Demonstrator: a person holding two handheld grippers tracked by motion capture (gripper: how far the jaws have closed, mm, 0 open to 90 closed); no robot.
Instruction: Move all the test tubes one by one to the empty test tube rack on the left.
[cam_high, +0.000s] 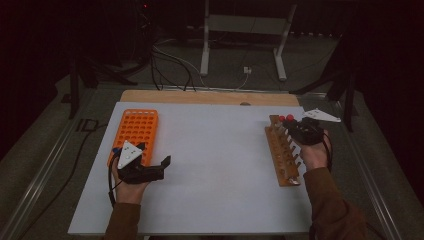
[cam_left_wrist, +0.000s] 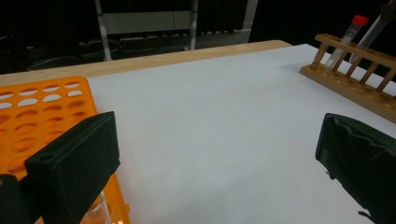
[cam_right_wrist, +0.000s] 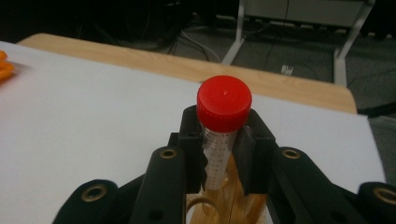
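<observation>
In the right tool, upright tube.

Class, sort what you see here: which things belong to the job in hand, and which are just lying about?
In the job:
- right gripper, shut on the red-capped tube
- wooden rack
- second red-capped tube
- orange rack
- left gripper, open

Lying about:
- cables on the floor
- metal stand

Dim room, dark surroundings, soft focus

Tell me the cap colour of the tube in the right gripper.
Red cap, clearest in the right gripper view.
</observation>
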